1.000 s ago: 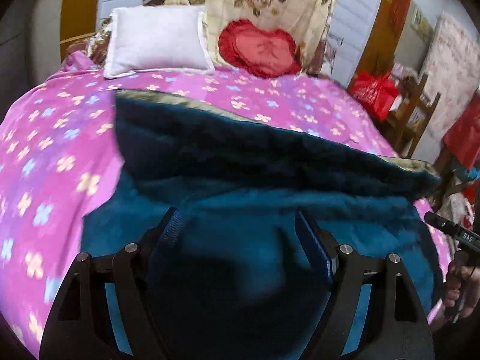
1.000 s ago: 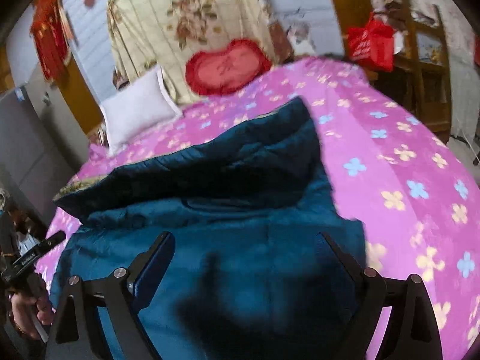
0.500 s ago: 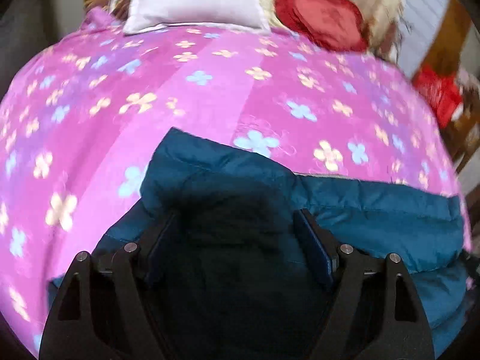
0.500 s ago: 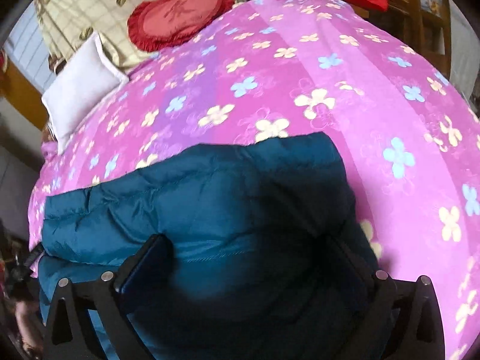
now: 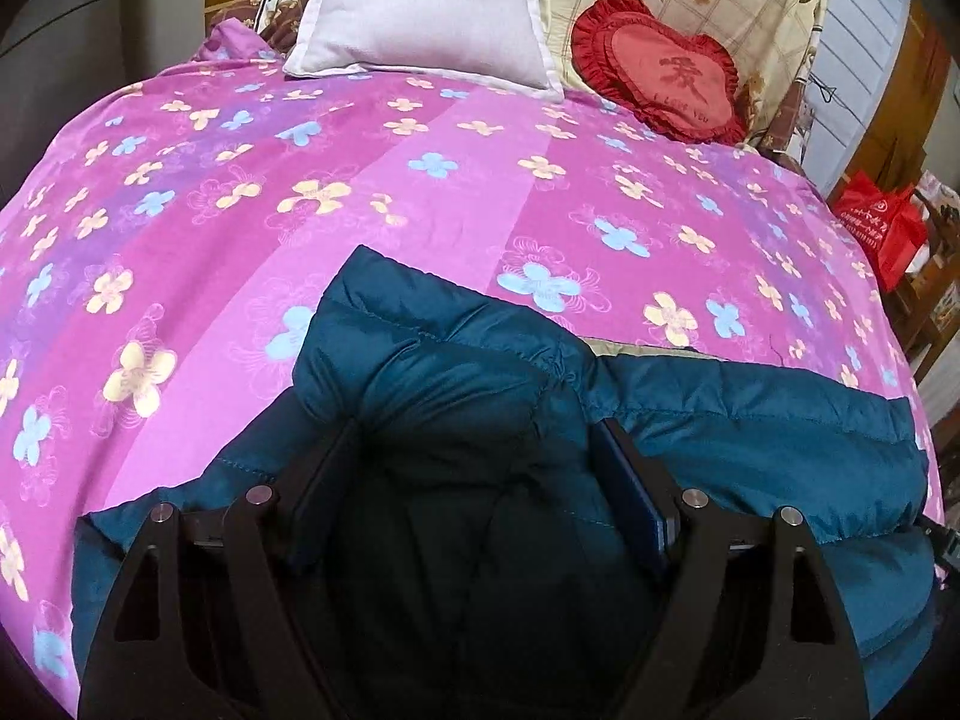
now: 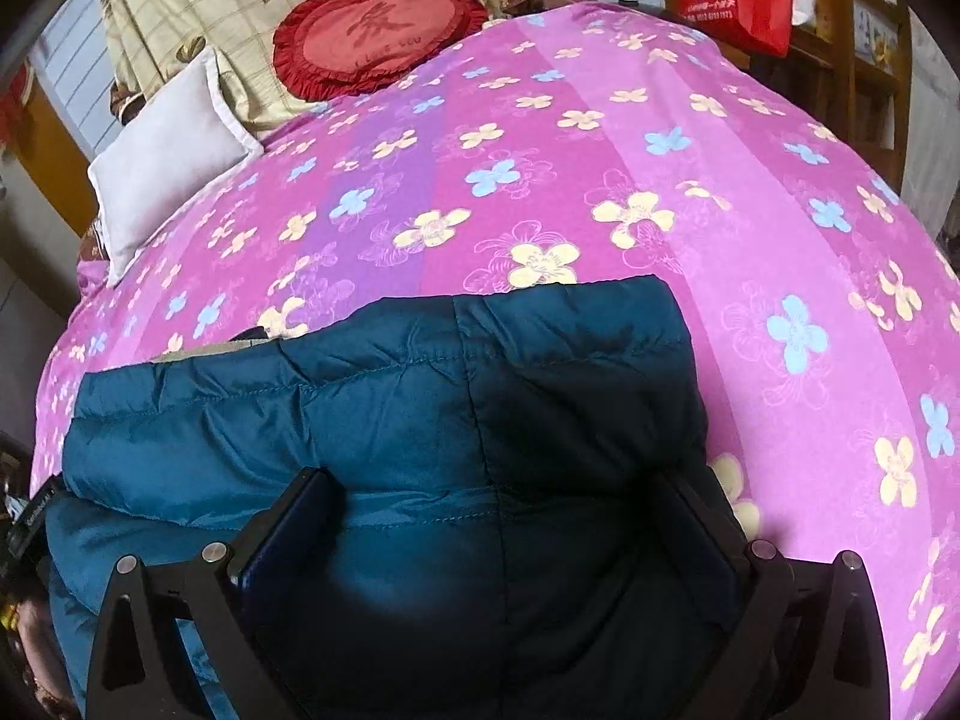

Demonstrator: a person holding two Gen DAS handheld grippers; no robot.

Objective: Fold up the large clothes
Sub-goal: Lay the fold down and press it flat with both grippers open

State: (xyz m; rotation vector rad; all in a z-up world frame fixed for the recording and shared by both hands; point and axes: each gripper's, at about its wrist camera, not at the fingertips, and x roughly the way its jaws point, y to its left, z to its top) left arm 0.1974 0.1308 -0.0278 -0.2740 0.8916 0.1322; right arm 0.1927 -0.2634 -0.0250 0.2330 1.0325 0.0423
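The bed carried the folded teal jacket at its near edge. Left tongs spread wide, jacket bunched between the fingers; right tongs likewise released, straddling the jacket's other end.

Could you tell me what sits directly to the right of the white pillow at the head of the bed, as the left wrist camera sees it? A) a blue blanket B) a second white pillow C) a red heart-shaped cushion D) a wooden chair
C: the red heart-shaped cushion leans beside the white pillow.
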